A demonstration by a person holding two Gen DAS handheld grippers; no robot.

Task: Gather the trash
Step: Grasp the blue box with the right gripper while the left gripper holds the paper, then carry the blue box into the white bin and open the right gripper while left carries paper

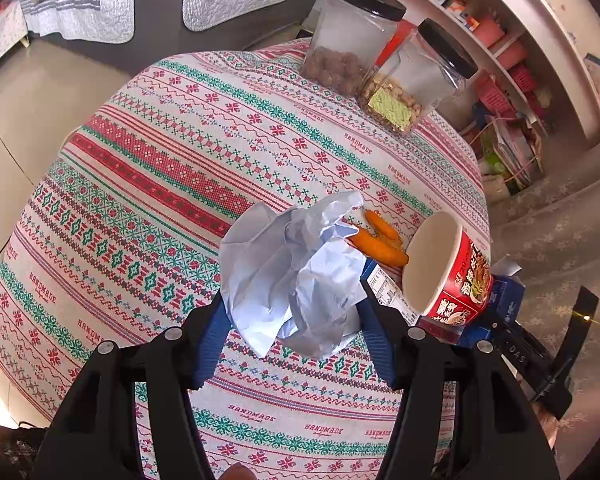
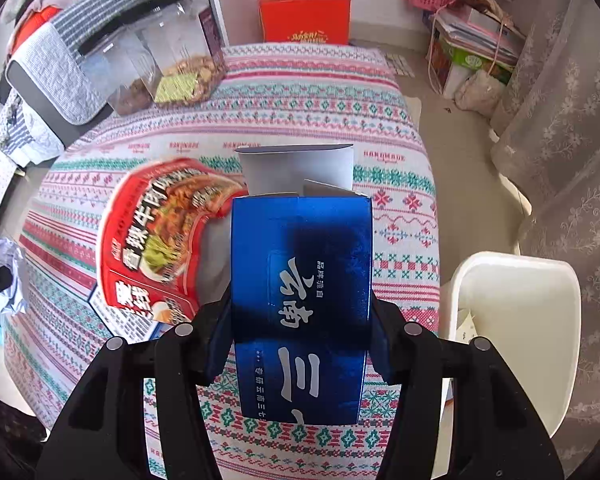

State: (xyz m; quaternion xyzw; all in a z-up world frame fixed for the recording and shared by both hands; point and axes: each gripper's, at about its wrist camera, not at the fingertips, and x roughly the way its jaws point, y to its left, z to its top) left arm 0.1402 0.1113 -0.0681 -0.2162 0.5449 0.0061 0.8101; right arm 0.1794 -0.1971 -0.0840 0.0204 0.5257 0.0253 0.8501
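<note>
A: Start big. What carries all this?

B: A table under a striped knit-pattern cloth. Two jars of snacks stand at its far edge, clear of the mess, so I'd judge they stay.

A: And the bin?

B: A white bin sits on the floor off the table's right near corner, paper scraps already in it. Likely parked there so the right hand has a short carry.

A: The trash itself?

B: A red noodle cup lies tipped on its side, empty mouth facing left. Just right of it is a glossy blue box with white lettering, its far flap open. The right gripper has its pads against the box's two long sides, holding it.

A: The left one?

B: The left gripper, about half open, clasps a crumpled white paper, pads against both sides. The wad looks soft and springy.

A: Anything smaller?

B: Orange peel pieces on the cloth, just beyond the paper, beside the cup.
</note>
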